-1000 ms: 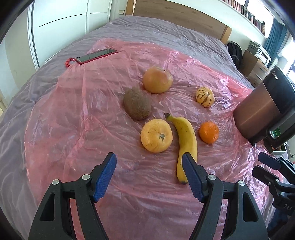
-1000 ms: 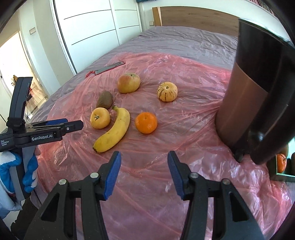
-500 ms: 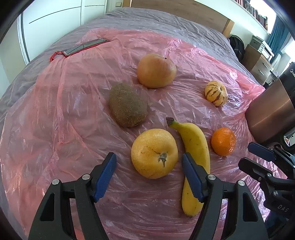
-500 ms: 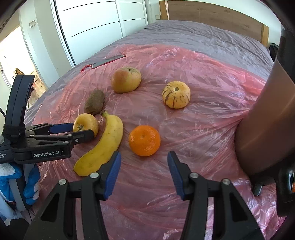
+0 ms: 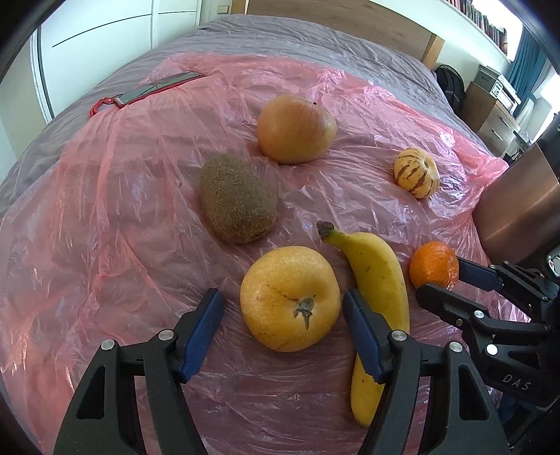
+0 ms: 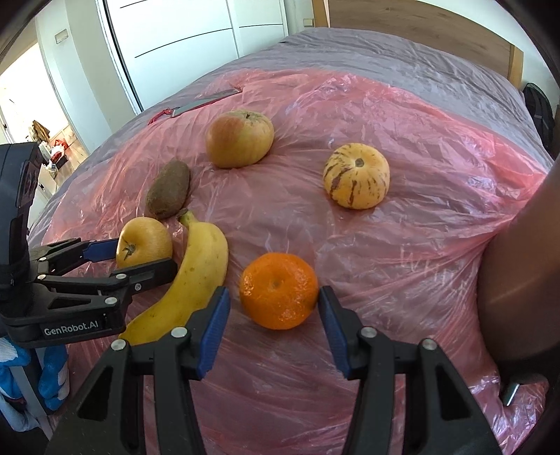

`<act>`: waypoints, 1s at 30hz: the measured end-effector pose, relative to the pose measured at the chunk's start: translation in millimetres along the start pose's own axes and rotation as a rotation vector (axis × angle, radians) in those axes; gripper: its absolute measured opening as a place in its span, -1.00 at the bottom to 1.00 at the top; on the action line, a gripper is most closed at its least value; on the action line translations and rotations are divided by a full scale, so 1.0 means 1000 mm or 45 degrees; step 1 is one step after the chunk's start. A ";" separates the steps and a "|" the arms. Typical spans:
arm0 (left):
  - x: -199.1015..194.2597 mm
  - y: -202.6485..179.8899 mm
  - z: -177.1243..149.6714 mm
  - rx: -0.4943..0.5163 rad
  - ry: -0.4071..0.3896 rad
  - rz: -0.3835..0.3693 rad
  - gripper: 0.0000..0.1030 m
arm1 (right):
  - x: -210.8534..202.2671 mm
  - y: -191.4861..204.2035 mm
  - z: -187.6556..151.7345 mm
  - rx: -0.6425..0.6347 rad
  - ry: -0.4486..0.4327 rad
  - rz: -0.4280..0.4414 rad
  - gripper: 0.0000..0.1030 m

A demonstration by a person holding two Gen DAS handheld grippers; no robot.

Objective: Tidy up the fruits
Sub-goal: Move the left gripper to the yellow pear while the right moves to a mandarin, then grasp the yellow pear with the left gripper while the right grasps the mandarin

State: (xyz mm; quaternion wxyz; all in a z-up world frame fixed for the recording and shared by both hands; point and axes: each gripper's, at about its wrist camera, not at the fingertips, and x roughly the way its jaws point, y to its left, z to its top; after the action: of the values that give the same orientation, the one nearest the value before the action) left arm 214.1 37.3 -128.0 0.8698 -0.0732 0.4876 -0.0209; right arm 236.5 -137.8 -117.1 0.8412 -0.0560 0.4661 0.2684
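Observation:
Several fruits lie on a pink plastic sheet (image 5: pixel 105 210) over a bed. My left gripper (image 5: pixel 283 304) is open, its blue pads either side of a yellow apple (image 5: pixel 290 297), not touching it. A banana (image 5: pixel 376 280) lies just right of it. My right gripper (image 6: pixel 273 308) is open around a small orange (image 6: pixel 278 290), which also shows in the left wrist view (image 5: pixel 434 269). A kiwi (image 5: pixel 236 203), a larger reddish apple (image 5: pixel 295 129) and a striped yellow fruit (image 5: pixel 416 171) lie farther back.
A phone with a red strap (image 5: pixel 157 89) lies at the sheet's far left. A brown metal bin (image 5: pixel 518 206) stands at the right, close to the orange. White wardrobe doors (image 6: pixel 182 35) and a wooden headboard (image 5: pixel 350 21) are behind the bed.
Both grippers have moved forward and down toward the fruit. The left one now straddles the yellow apple and the right one straddles the orange. Both stayed open.

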 end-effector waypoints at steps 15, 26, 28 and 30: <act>0.007 0.000 0.000 0.009 -0.007 0.034 -0.10 | 0.018 0.000 0.002 -0.011 0.011 -0.018 -0.58; -0.006 -0.001 -0.002 0.025 -0.060 0.021 -0.12 | 0.007 -0.004 0.001 0.025 -0.028 0.002 -0.64; -0.010 -0.002 -0.002 0.028 -0.068 0.021 -0.12 | 0.001 -0.003 0.001 0.029 -0.039 0.003 -0.64; -0.016 -0.003 -0.003 0.027 -0.076 0.019 -0.12 | -0.006 -0.001 0.000 0.027 -0.052 0.007 -0.64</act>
State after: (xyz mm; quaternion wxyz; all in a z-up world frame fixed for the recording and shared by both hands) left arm 203.4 35.7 -115.3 0.8847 -0.0609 0.4618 -0.0173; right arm 234.7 -140.8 -112.4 0.8503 -0.0402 0.4518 0.2668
